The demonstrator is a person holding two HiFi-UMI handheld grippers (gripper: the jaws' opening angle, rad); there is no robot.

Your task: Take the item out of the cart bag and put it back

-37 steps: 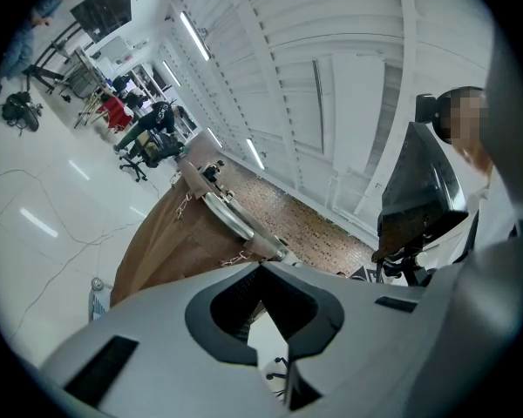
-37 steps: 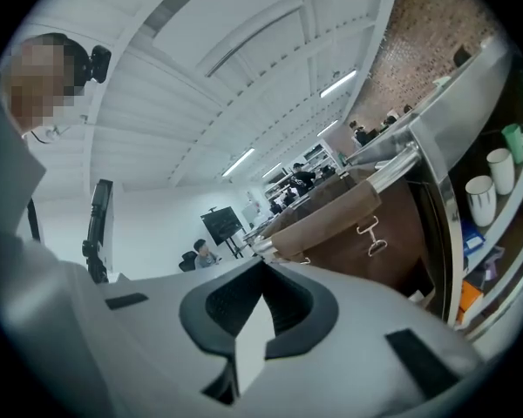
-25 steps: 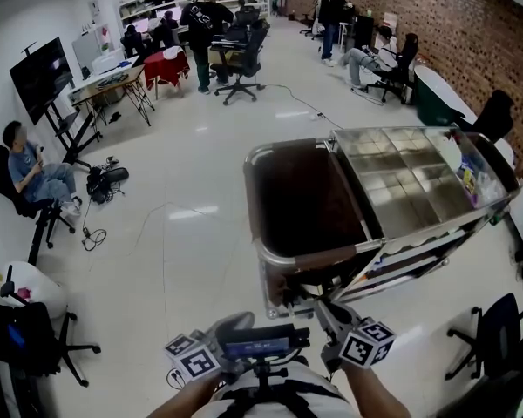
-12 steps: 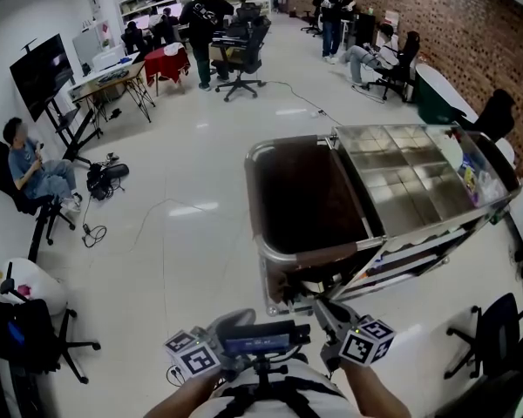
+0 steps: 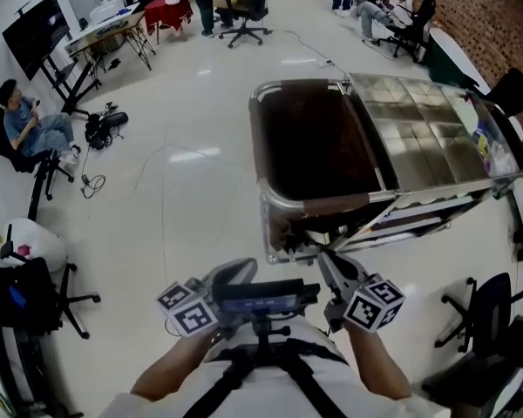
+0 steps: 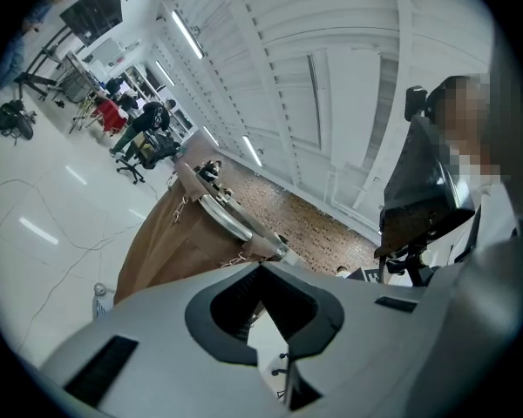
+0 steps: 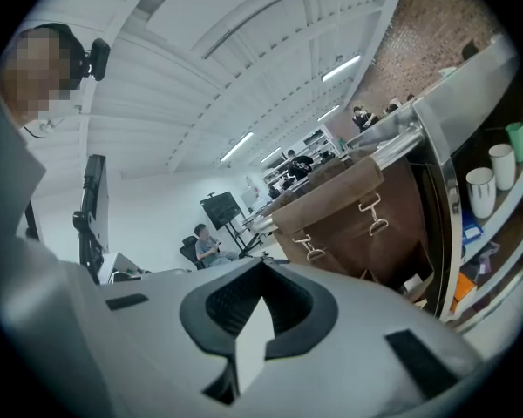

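View tilted down: cart bag [image 5: 318, 142] higher in frame, far standing people cropped, near torso straps [image 5: 261, 374] exposed.

Pale floor [image 5: 183, 198] — steel cart [image 5: 418, 138] on it, brown cart bag [image 5: 314, 142] at one end.

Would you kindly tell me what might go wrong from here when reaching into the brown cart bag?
The bag looks dark inside and no item shows, so the reach may be blind. Both the left gripper and right gripper are shut and empty; they must open first. The metal rim around its mouth could snag a gripper.
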